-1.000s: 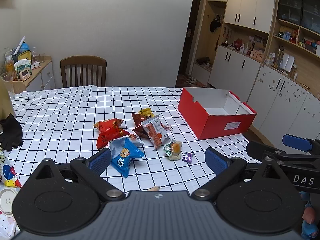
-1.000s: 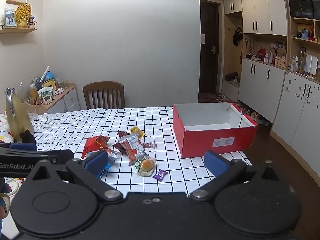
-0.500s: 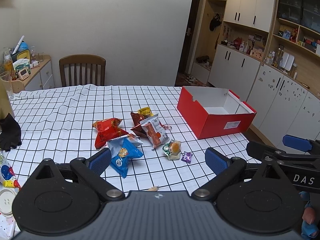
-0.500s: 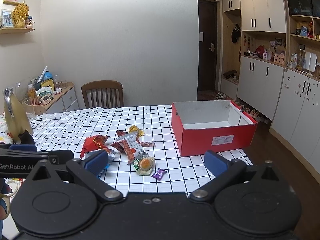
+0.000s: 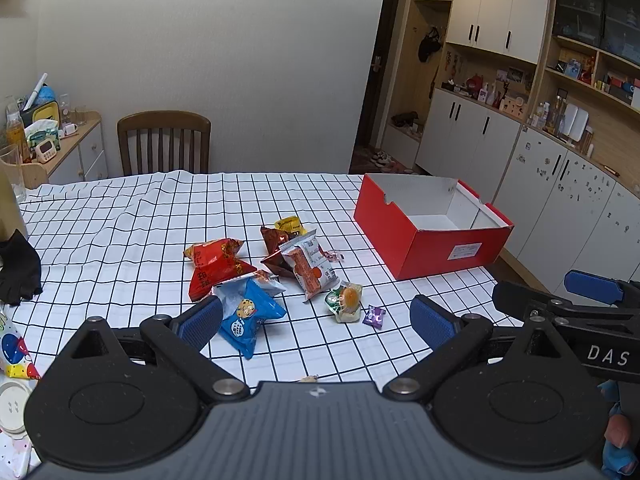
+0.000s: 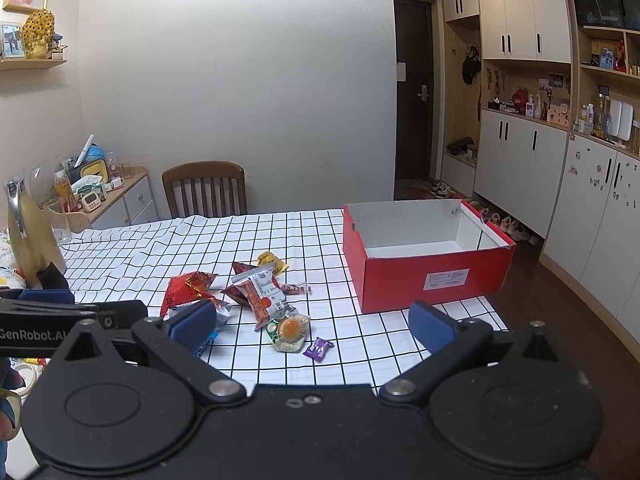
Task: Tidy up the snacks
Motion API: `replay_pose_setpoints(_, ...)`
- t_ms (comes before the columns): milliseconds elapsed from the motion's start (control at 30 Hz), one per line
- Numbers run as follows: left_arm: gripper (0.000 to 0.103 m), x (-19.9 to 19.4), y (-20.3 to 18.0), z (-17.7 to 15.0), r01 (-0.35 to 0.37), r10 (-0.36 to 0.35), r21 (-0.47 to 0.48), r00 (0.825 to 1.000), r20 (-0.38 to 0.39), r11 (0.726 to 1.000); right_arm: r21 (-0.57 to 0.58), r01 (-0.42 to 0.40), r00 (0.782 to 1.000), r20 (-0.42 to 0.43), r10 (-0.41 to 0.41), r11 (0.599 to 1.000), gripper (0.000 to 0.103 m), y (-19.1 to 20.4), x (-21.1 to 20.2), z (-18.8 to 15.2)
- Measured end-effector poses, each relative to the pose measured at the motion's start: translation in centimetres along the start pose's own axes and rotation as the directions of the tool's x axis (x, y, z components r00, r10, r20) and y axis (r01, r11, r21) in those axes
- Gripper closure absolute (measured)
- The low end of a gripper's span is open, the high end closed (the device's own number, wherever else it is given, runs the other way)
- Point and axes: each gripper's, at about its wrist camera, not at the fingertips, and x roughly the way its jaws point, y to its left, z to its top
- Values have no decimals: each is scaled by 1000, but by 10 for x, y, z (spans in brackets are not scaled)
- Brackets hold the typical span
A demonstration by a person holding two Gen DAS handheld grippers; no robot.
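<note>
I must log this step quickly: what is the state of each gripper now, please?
Left gripper: open, holding nothing, above the checked tablecloth.
Right gripper: open, holding nothing.

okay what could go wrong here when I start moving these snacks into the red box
The snack packets overlap: gripping the white-and-orange packet could drag the dark red packet beneath it. The purple candy is small and flat, so open fingers may slip off it. The red box sits near the table's corner; a bump might push it off.
</note>
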Motion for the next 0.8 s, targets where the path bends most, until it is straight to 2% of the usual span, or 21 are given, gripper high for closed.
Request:
replay_pose_setpoints(267,2,5,0,0,3,-3,0,1000,-13,1000,43,-31,999,43,29,999,0,-3,1,2)
replay_pose_setpoints(433,2,17,4,3,-32,32,4,999,-43,999,19,-33,999,34,32,999,0,-4,7,5)
replay_pose_setpoints(700,2,60,26,5,-102,88,-106,987,-134,989,-59,-75,997,-21,74,995,0,-10,48,6)
replay_pose_setpoints(800,2,81,31,4,-135,112,-136,980,-166,982,-106,-98,993,-78,90,990,1,-13,71,1)
